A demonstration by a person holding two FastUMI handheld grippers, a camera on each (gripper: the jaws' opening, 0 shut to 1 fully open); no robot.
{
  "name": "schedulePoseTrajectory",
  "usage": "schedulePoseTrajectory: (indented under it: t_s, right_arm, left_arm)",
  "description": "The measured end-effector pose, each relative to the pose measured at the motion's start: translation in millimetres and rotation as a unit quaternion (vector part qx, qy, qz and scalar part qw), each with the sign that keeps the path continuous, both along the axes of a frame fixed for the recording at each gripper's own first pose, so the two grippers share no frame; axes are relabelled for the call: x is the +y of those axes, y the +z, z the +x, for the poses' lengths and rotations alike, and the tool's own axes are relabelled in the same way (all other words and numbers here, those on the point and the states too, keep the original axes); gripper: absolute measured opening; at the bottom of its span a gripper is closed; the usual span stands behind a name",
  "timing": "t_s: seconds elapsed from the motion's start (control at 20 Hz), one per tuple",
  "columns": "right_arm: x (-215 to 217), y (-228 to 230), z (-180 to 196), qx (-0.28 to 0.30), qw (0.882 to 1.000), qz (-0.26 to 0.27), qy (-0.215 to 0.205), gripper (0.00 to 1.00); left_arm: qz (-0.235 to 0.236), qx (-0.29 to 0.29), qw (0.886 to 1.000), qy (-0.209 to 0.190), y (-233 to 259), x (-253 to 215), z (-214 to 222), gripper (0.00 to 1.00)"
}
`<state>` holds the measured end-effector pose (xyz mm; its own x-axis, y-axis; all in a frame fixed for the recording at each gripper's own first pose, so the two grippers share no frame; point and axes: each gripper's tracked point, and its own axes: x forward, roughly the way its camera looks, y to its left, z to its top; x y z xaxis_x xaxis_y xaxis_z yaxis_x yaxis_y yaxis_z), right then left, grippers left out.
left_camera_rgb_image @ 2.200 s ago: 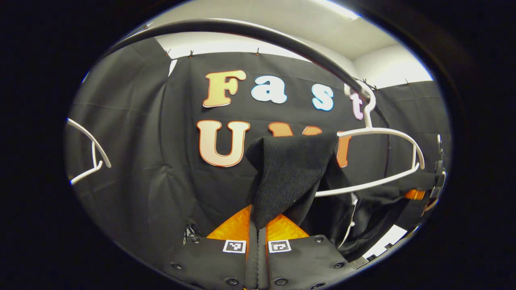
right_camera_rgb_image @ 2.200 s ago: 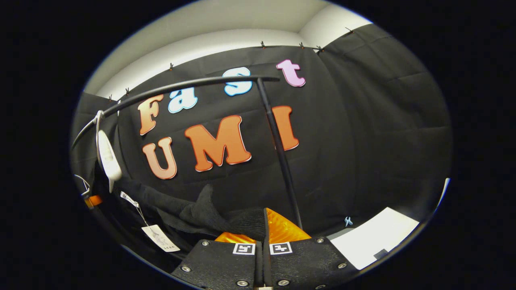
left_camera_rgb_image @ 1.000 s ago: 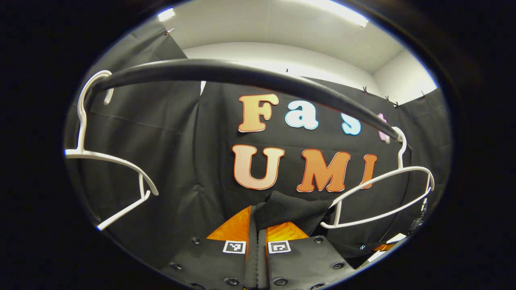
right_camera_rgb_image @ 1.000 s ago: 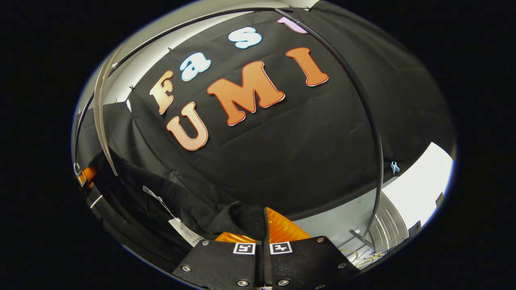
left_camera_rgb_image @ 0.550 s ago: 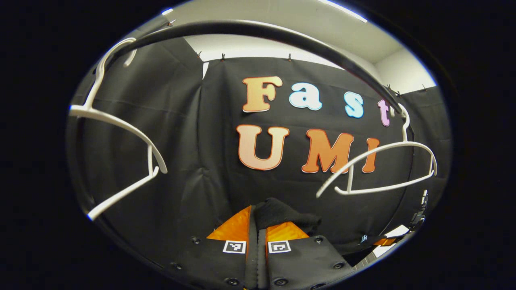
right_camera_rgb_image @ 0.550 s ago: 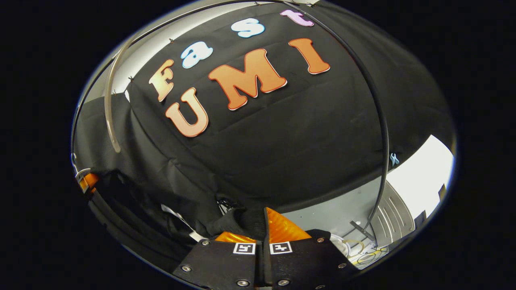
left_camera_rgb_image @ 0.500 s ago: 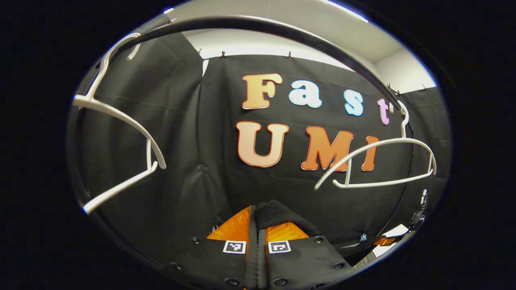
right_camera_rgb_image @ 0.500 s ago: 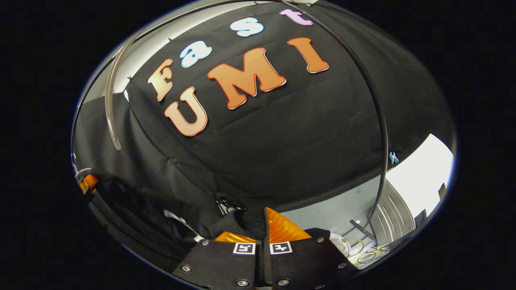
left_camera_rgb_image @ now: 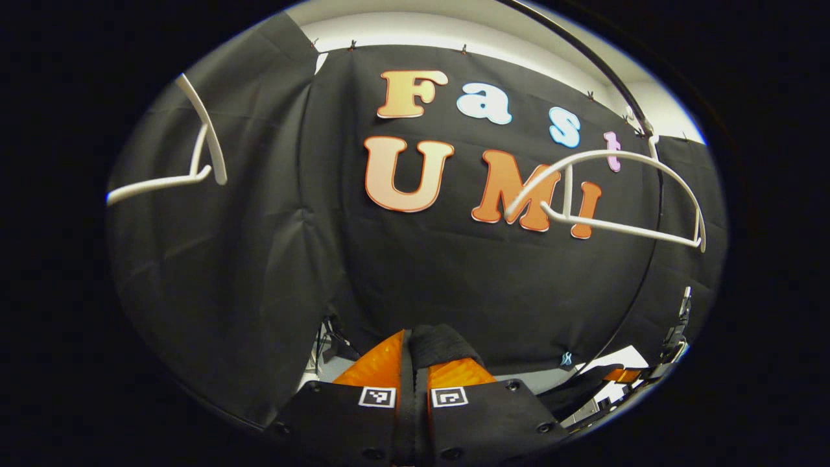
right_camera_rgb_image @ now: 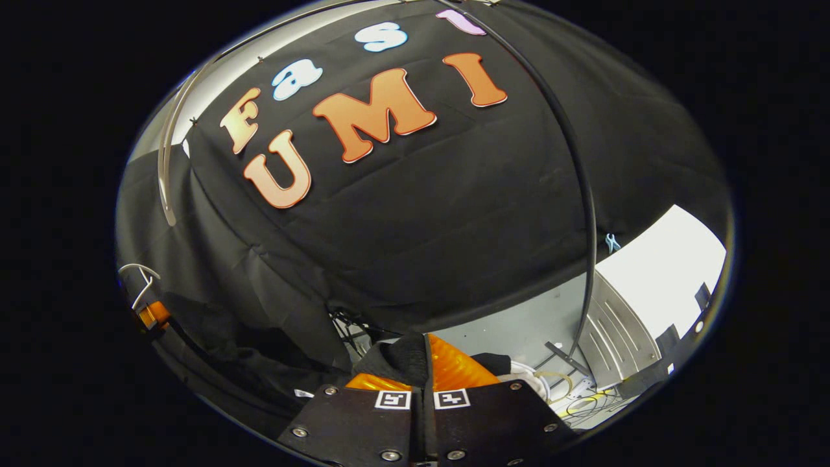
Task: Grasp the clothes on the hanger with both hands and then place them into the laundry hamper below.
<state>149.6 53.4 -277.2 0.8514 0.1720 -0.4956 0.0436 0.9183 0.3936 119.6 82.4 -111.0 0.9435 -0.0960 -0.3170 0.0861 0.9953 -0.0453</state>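
Observation:
The black garment (left_camera_rgb_image: pixel 441 342) is pinched in my left gripper (left_camera_rgb_image: pixel 414 340), which is shut on a fold of it. My right gripper (right_camera_rgb_image: pixel 425 344) is shut on another part of the same black garment (right_camera_rgb_image: pixel 395 355), which sags away to the left (right_camera_rgb_image: pixel 246 350) toward the other gripper (right_camera_rgb_image: pixel 150 314). The white hanger (left_camera_rgb_image: pixel 609 188) hangs bare from the black rail (left_camera_rgb_image: pixel 583 61), up and to the right of my left gripper. In the right gripper view the hanger (right_camera_rgb_image: pixel 165 162) is a pale arc at the upper left. I cannot make out the hamper.
A second bare white hanger (left_camera_rgb_image: pixel 194 165) hangs at the left. The rack's black upright pole (right_camera_rgb_image: pixel 583 214) runs down to a foot on the grey floor (right_camera_rgb_image: pixel 493 337). Cables and a white rim (right_camera_rgb_image: pixel 525 376) lie by my right fingers, beside a ribbed metal panel (right_camera_rgb_image: pixel 616 331).
The garment has come off the white hanger, which now swings bare. Both grippers have dropped lower with the cloth; rail and hangers have risen in view, and the floor shows in the right gripper view.

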Motion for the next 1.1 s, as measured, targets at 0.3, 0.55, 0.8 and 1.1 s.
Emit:
schedulePoseTrajectory:
  t_s: [0.3, 0.55, 0.8, 1.1]
  right_arm:
    - [-24, -10, -11, 0.012, 1.000, -0.007, -0.024, 0.00]
    - [-33, -23, -15, 0.024, 0.999, -0.007, -0.033, 0.00]
    - [-33, -42, -19, 0.044, 0.998, -0.013, -0.032, 0.00]
    - [-30, -78, -24, 0.080, 0.996, -0.025, -0.025, 0.00]
  left_arm:
    - [0.005, 0.053, 0.998, -0.035, -45, -38, 1, 0.06]
    - [0.019, 0.096, 0.993, -0.069, -87, -73, 1, 0.06]
    - [0.028, 0.154, 0.983, -0.094, -133, -107, -3, 0.06]
    - [0.038, 0.222, 0.968, -0.115, -195, -142, -6, 0.06]
